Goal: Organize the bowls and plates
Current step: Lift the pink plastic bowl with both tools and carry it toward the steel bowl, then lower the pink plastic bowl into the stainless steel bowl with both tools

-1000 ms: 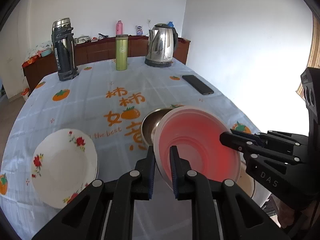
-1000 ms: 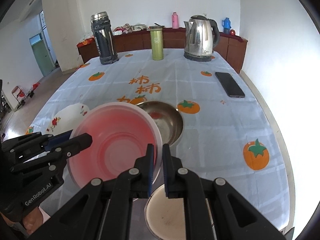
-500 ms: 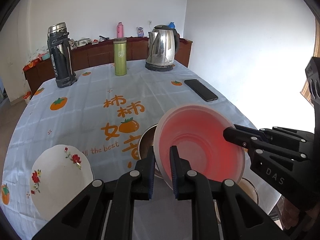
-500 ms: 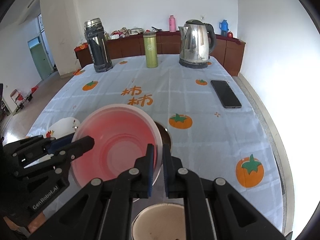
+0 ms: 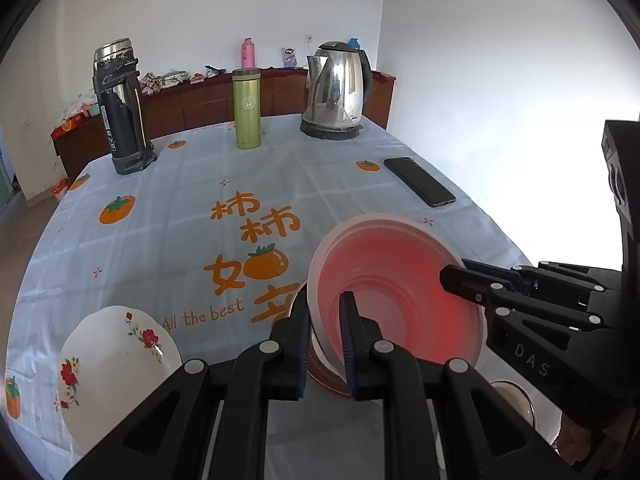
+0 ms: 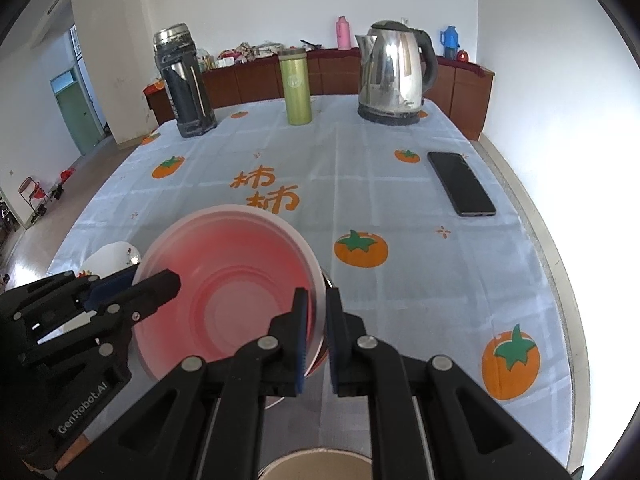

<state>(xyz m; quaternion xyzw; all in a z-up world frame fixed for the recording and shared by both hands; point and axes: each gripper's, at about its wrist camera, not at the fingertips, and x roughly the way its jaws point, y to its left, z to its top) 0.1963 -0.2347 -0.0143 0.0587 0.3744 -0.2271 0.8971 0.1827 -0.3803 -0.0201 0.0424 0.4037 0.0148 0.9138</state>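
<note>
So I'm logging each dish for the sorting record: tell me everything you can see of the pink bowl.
The pink bowl is round, translucent plastic by its look, pale at the rim and deeper red inside, with concentric steps at the bottom. It is held tilted above the table, over a metal bowl. The left gripper and right gripper each have their jaws shut on opposite parts of its rim. It looks empty.

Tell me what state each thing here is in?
Pink bowl: held up by both grippers, tilted.
Left gripper: shut on its rim.
Right gripper: shut on its rim.
Flowered plate: lying flat.
Kettle: upright, lid shut.
Green flask: upright, capped.
Phone: flat, screen dark.
</note>
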